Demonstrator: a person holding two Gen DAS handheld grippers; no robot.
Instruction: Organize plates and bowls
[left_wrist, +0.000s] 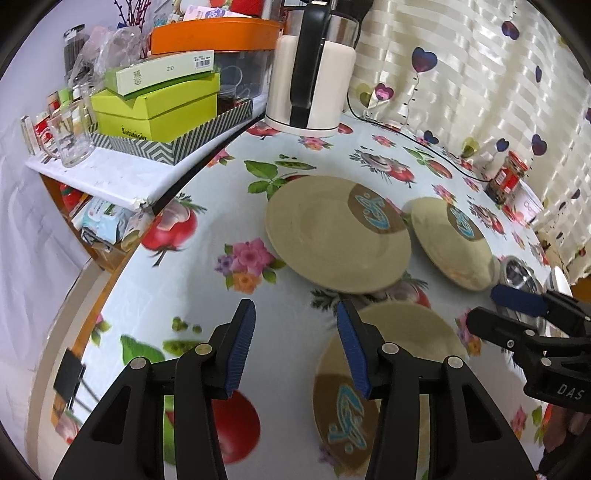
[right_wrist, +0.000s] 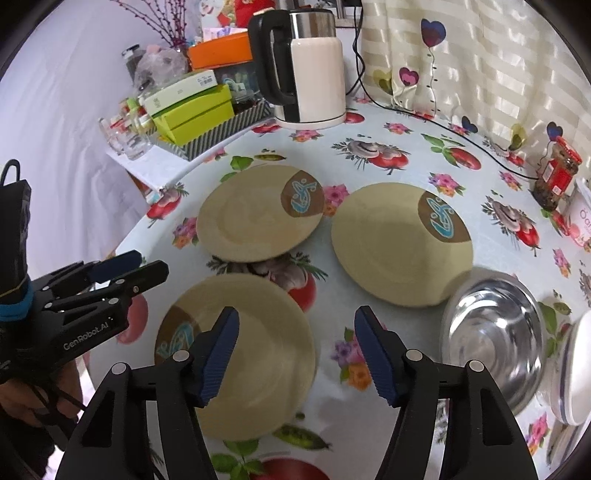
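While both claws hung spread and empty, nothing was stacked yet.
Three round tan plates (right_wrist: 258, 218) (right_wrist: 399, 243) (right_wrist: 243, 350) lay apart on the desk (right_wrist: 406, 155); steel bowl (right_wrist: 491, 328) beside; left claw (left_wrist: 295, 350), right claw (right_wrist: 295, 354).

Both wrist cameras are looking steeply down, close over the table (left_wrist: 207, 229), sharing three plates (right_wrist: 260, 212).

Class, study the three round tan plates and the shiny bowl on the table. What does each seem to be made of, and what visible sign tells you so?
Three round tan plates: probably bamboo fibre or melamine; matte, uniform, with a printed brown patch. Wood is possible. Shiny bowl: probably stainless steel; mirror-bright, with silvery reflections.
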